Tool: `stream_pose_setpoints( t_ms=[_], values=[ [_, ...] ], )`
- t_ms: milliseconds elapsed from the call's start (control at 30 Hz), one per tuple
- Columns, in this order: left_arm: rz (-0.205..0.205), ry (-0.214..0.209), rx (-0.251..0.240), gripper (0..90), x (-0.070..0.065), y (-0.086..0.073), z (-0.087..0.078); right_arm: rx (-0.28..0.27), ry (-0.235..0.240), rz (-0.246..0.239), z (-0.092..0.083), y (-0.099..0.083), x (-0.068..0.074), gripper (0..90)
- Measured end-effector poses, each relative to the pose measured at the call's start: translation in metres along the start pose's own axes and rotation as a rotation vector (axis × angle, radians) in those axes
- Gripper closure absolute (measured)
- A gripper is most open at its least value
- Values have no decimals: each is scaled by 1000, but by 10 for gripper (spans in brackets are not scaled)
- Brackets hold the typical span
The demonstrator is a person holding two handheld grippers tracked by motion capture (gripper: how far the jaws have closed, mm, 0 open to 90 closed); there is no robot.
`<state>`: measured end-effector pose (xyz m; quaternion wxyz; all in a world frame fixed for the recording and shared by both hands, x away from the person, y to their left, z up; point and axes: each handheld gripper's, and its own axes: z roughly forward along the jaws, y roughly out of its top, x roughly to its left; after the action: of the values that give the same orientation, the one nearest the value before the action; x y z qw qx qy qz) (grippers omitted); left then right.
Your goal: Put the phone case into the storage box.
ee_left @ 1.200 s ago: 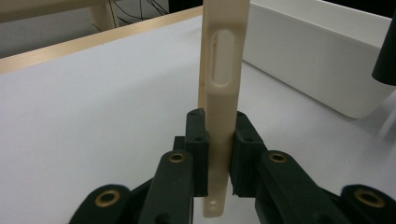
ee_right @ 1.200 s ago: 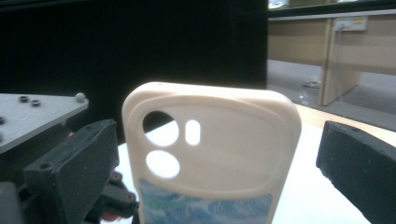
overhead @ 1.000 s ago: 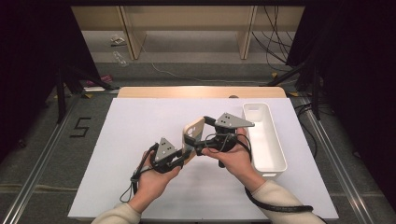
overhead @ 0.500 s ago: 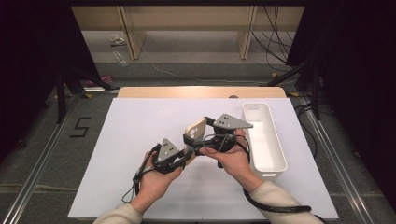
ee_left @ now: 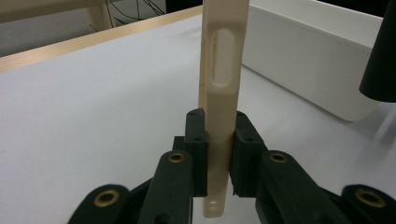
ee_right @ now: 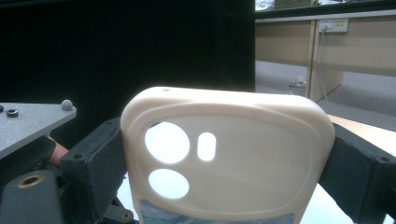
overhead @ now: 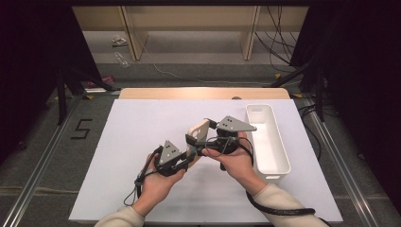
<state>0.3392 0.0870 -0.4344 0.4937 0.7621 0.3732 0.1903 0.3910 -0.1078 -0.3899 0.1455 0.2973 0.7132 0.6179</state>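
Note:
A cream phone case (overhead: 199, 133) with camera cut-outs is held above the table between both hands. My left gripper (overhead: 188, 154) is shut on its thin lower edge; in the left gripper view the case (ee_left: 223, 70) stands edge-on between the pads (ee_left: 196, 140). My right gripper (overhead: 195, 141) comes from the right. Its jaws have just been closing across the width of the case (ee_right: 233, 154), and both sides of the case now touch its pads (ee_right: 100, 158).
A long white bin (overhead: 279, 158) lies just right of the hands, also close by in the left gripper view (ee_left: 317, 56). The white table cover (overhead: 127, 137) spreads to the left. A wooden edge (overhead: 203, 93) borders the far side.

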Motion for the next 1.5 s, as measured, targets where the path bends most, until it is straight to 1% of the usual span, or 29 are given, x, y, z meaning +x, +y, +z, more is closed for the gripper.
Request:
stream_pose_setpoints(
  t_ms=[367, 433, 467, 533, 567, 600, 633, 700, 767, 833, 967, 1033, 1100, 1200, 1500],
  values=[
    [11, -8, -9, 776, 1, 0, -1, -2, -7, -17, -1, 2, 2, 119],
    [25, -11, -5, 764, 1, 0, -1, 0, -8, -17, -1, 2, 2, 119],
    [34, -13, -1, 746, 1, 0, -1, -1, -9, -17, -1, 2, 2, 119],
    [41, -33, 5, 686, 1, 0, -1, -1, -10, -17, -2, 2, 2, 120],
    [45, -31, 3, 650, 0, 0, -1, -3, -12, -18, -2, 2, 2, 120],
    [55, -30, 7, 608, 0, 0, -2, -4, -14, -20, -2, 3, 2, 120],
    [65, -41, 14, 566, 0, 1, -2, -5, -15, -20, -3, 4, 1, 120],
    [67, -54, 15, 476, 0, 1, -3, -10, -19, -20, -4, 5, 0, 120],
    [85, -68, 28, 371, 0, 2, -5, -13, -22, -20, -4, 6, -1, 120],
    [98, -72, 34, 288, 0, 2, -7, -14, -24, -20, -5, 6, -1, 120],
    [126, -59, 61, 147, 1, 5, -11, -15, -30, -19, -6, 7, -3, 120],
    [140, -60, 80, 120, 3, 5, -14, -17, -33, -21, -7, 8, -4, 120],
    [142, -66, 95, 43, 4, 4, -15, -20, -36, -20, -8, 9, -5, 120],
    [156, -72, 115, 0, 10, 1, -20, -24, -42, -18, -9, 10, -6, 120],
    [154, -55, 116, 0, 24, -6, -32, -40, -64, -14, -15, 16, -13, 120]
  ],
)
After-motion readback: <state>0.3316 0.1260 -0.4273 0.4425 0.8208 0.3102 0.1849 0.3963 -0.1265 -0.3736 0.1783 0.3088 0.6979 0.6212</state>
